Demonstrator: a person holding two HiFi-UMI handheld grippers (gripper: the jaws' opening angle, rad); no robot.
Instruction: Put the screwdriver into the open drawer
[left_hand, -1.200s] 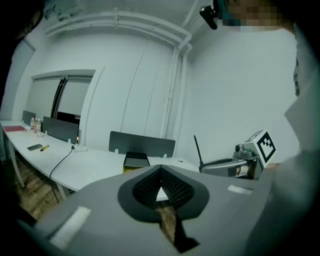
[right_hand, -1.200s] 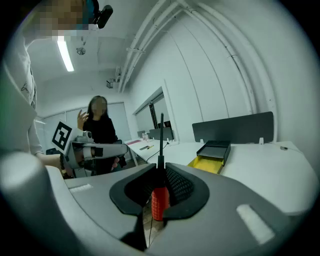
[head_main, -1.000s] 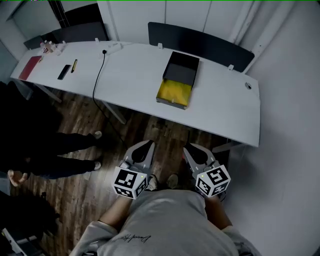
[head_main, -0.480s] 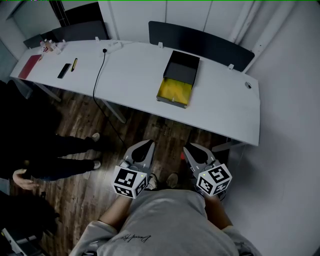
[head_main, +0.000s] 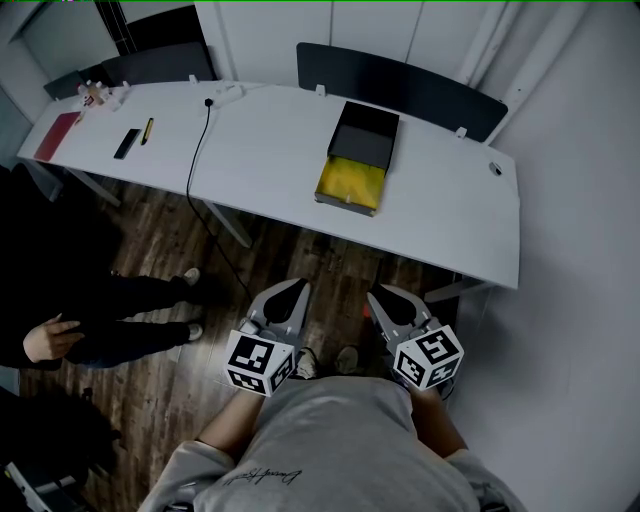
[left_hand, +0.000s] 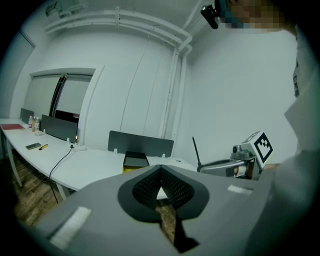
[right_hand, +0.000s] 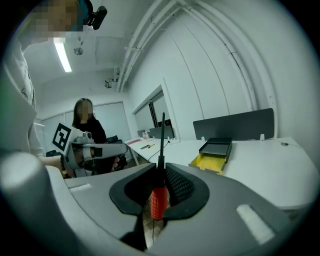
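Note:
The screwdriver has a red ribbed handle (right_hand: 158, 201) and a thin dark shaft that sticks up past the jaws. My right gripper (right_hand: 161, 172) is shut on it, held close to my body over the floor (head_main: 383, 297). Its shaft (left_hand: 196, 153) also shows in the left gripper view. My left gripper (left_hand: 161, 170) is shut with nothing in it, beside the right one (head_main: 293, 290). The black drawer box (head_main: 362, 136) stands on the white table (head_main: 270, 150), its yellow drawer (head_main: 349, 185) pulled open toward me. Both grippers are well short of the table.
A person (head_main: 60, 340) stands at the left on the wooden floor. A black cable (head_main: 197, 150), a phone (head_main: 127, 143), a yellow pen (head_main: 148, 130) and a red notebook (head_main: 60, 135) lie on the table's left part. Dark screens (head_main: 400, 85) line its far edge.
Both grippers have kept still. The hand of the person at the left has shifted slightly to the right.

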